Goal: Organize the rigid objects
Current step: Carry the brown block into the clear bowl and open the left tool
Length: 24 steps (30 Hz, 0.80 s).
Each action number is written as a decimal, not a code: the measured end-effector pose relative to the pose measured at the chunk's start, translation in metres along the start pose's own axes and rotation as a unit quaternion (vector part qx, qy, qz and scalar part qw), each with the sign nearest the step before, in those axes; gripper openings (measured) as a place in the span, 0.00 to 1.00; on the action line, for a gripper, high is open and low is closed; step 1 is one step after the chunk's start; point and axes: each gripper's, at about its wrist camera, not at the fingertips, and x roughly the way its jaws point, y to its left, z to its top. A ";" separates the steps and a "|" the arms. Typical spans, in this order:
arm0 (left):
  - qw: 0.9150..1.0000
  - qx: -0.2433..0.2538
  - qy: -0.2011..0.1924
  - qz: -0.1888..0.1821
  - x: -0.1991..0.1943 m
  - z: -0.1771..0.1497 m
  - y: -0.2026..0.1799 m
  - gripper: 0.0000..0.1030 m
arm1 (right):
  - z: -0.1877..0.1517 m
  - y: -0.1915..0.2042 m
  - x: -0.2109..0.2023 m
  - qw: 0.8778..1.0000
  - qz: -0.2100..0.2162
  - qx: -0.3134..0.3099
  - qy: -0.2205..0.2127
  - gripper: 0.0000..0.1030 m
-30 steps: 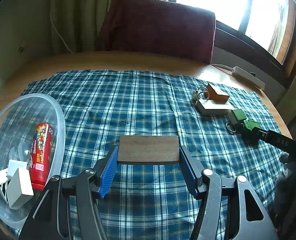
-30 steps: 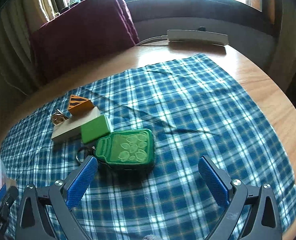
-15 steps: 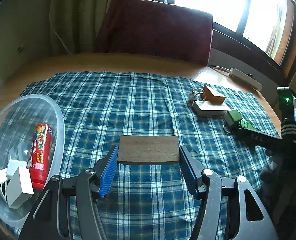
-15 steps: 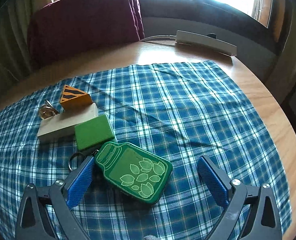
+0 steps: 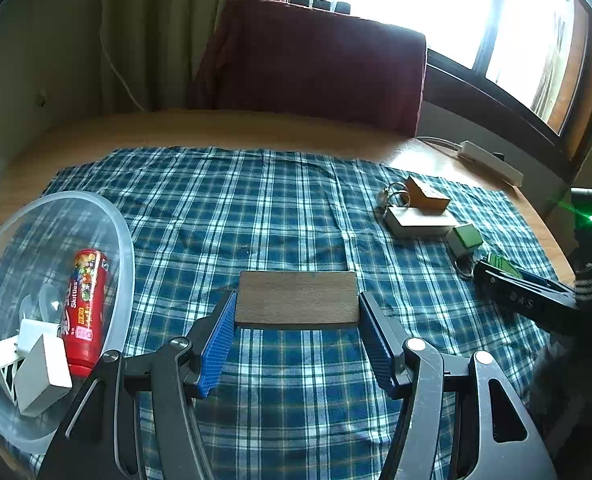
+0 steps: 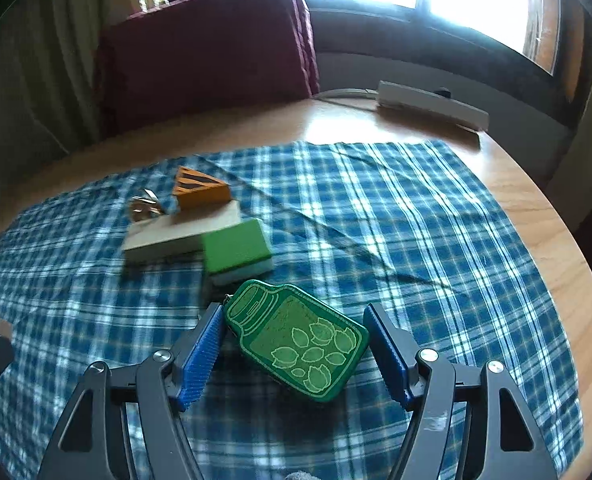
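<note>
Right now a flat brown wooden block (image 5: 296,298) sits clamped between the blue pads of the left gripper (image 5: 296,320), held level above the blue plaid cloth (image 5: 255,200). To its left, at the cloth's edge, stands a clear plastic bowl (image 5: 125,248) holding a red Skittles tube (image 5: 83,304) and some white blocks (image 5: 39,376).

On the right part of the cloth, a green jar-shaped tag (image 6: 298,336) printed with leaves lies flat and slanted between the fingers of the right gripper (image 6: 293,322). The left pad touches or nearly touches the jar's lid end, while the right pad stands just beside the tag's far corner, so the jaws are at a middling gap around it and whether they grip it I cannot tell. Just beyond the tag sits a green-topped block (image 6: 235,250), touching a pale flat block (image 6: 175,236). An orange wedge with black stripes (image 6: 199,190) rests at the pale block's far edge, with a metal key ring (image 6: 145,206) beside it.

The cloth covers a round wooden table (image 6: 544,216). A white power strip (image 6: 432,106) lies near the table's far rim below the window, and a dark red chair back (image 5: 312,64) stands behind the table.
</note>
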 end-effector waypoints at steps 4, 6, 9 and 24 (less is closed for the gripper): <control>1.000 -0.002 -0.005 -0.002 -0.004 0.001 0.001 0.59 | -0.004 0.011 -0.014 1.000 0.015 -0.010 -0.012 0.71; 1.000 -0.002 -0.008 -0.003 -0.006 0.002 0.000 0.59 | -0.006 0.014 -0.019 1.000 0.021 -0.014 -0.015 0.71; 1.000 -0.005 -0.013 -0.003 -0.009 0.003 0.000 0.59 | -0.009 0.017 -0.023 0.999 0.028 -0.016 -0.020 0.71; 0.997 -0.050 -0.057 0.017 -0.027 0.012 0.025 0.59 | -0.020 0.042 -0.045 0.997 0.068 -0.019 -0.031 0.71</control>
